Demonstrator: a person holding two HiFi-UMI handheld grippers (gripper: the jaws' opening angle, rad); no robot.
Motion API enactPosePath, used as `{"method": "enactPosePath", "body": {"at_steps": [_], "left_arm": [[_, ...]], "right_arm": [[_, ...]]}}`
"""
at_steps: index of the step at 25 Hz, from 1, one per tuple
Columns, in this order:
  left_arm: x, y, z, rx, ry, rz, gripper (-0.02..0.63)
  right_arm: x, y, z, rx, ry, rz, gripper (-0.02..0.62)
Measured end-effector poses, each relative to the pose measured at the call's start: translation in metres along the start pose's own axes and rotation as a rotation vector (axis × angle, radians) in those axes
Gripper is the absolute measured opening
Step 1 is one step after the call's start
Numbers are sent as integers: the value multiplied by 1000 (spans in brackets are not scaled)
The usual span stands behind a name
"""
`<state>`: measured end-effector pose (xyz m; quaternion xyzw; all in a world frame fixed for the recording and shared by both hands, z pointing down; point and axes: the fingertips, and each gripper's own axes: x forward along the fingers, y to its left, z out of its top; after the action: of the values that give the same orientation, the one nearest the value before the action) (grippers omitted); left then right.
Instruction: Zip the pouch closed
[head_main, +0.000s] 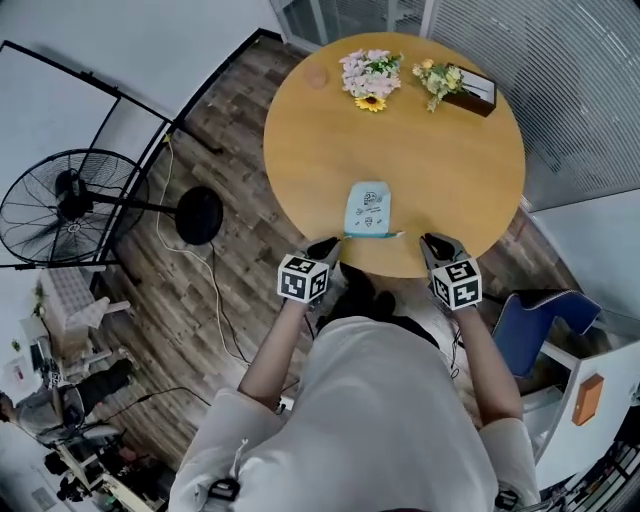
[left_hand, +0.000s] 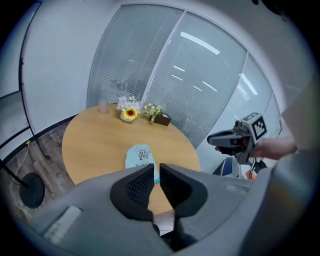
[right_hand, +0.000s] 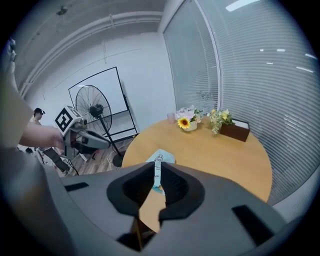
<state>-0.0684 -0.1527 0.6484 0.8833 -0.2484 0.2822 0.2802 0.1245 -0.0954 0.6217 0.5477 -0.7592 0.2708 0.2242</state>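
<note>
The light blue pouch (head_main: 368, 210) lies flat on the round wooden table (head_main: 300, 130), near its front edge, with a thin zipper strip along its near side. In the left gripper view the pouch (left_hand: 141, 156) sits just beyond my left gripper (left_hand: 156, 165), whose jaws stand a narrow slit apart with nothing between them. My right gripper (right_hand: 158, 163) also shows only a narrow empty gap, and the pouch (right_hand: 165, 157) is seen past it. In the head view both grippers hang off the table's front edge, the left (head_main: 325, 248) and right (head_main: 432, 243) flanking the pouch without touching it.
At the table's far side stand a bunch of flowers (head_main: 368, 75), a dark wooden box with flowers (head_main: 470, 93) and a small pink cup (head_main: 316, 74). A standing fan (head_main: 70, 205) is on the floor to the left, a blue chair (head_main: 545, 320) at the right.
</note>
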Motion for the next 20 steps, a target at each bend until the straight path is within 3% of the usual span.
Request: {"method": "enactPosePath", "body": {"at_steps": [9,20], "left_arm": [[-45,-60,22,31,-64,35,34],[-127,-97,70,133,-302,7,31]], "right_arm": [[-68,20,25,-55,-122,23,34],[-120,50,57,-78,-248,22,11]]}}
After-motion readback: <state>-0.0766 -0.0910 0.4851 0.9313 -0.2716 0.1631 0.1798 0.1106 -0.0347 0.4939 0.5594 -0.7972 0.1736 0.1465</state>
